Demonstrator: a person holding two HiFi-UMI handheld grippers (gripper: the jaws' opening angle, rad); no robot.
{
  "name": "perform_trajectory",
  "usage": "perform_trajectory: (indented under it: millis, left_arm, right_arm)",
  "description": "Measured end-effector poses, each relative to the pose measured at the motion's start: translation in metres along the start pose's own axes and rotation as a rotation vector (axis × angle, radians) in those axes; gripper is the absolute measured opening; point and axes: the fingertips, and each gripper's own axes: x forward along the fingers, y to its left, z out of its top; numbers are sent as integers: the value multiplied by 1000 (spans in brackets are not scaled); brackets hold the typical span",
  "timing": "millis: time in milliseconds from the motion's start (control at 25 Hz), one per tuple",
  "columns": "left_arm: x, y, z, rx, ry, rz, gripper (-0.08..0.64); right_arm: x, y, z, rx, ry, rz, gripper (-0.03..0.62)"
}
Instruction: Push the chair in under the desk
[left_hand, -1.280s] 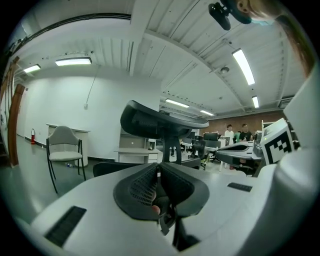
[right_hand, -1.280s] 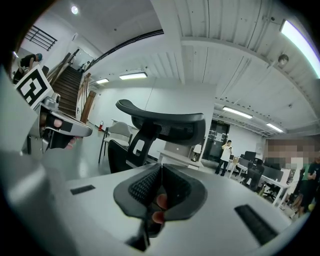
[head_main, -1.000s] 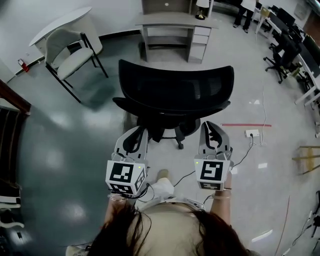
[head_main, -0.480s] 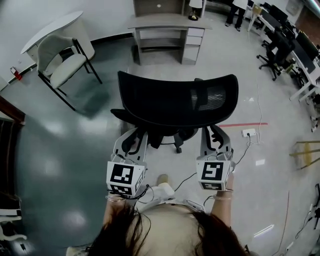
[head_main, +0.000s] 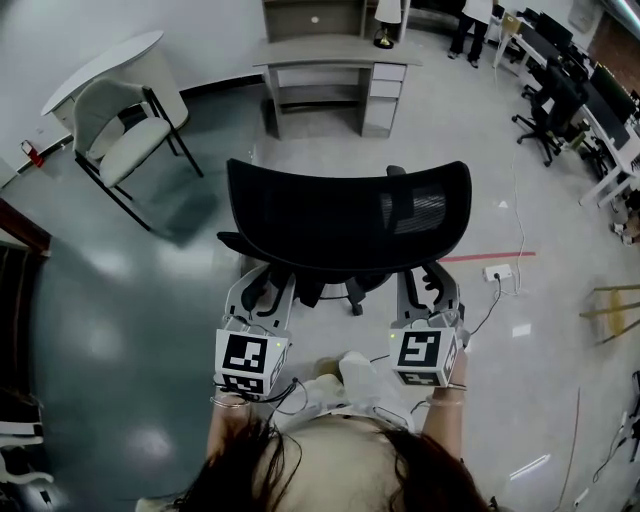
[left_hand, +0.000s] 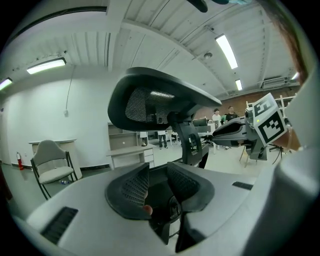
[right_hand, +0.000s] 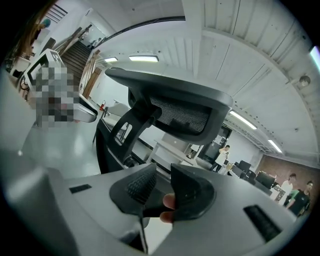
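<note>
A black mesh-backed office chair (head_main: 345, 225) stands in front of me with its back turned to me. The grey desk (head_main: 335, 52) with drawers stands further off, with bare floor between it and the chair. My left gripper (head_main: 262, 288) and right gripper (head_main: 430, 284) reach level toward the lower edge of the chair back, one at each side. Both pairs of jaws have just been opening and now stand a little apart with nothing between the pads. The chair back (left_hand: 155, 102) rises beyond my left gripper (left_hand: 157, 177), and the same chair back (right_hand: 175, 107) beyond my right gripper (right_hand: 162, 187).
A pale visitor chair (head_main: 125, 125) and a round white table (head_main: 100, 60) stand at the far left. A power strip (head_main: 497, 270) with cables and a red tape line (head_main: 490, 257) lie on the floor at the right. Office chairs and desks (head_main: 565, 100) line the right side.
The jaws of both grippers have parted from nearly shut. Both grippers sit slightly lower in the picture, and the chair back now reaches down over their tips.
</note>
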Motion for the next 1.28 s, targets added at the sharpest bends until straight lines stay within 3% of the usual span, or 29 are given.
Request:
perform_trajectory:
  millis: [480,1120,1280]
  left_arm:
    - [9,4,-9,55,68,130,131]
    - [38,29,-19,284,176,205,175]
    - [42,31,-26,386,225,223,187]
  right_arm:
    - [21,-2,-8,-94,-14,93,118]
    - [52,4,-25,-207,35,142,174]
    - [53,9,-30,-232,48,160,192]
